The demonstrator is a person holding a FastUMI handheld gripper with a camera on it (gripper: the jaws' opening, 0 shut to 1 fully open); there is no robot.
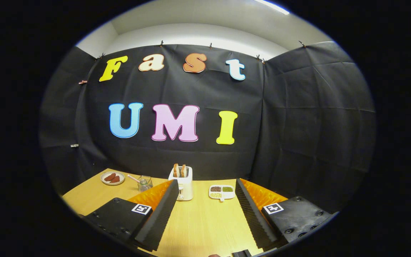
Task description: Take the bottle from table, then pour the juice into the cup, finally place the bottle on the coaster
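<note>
While your gripper (205, 214) hangs with its fingers spread wide, grasping nothing, only bare table (198, 228) lies between them; beyond stand a toaster (181, 182), a divided dish (222, 191), a glass jar (144, 183) and a plate (112, 177).

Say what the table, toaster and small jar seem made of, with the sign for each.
Table: wood or laminate, pale with straight grain lines. Toaster, just beyond the open gripper: likely smooth white plastic, mild sheen. Jar: glass or clear plastic; see-through.
</note>
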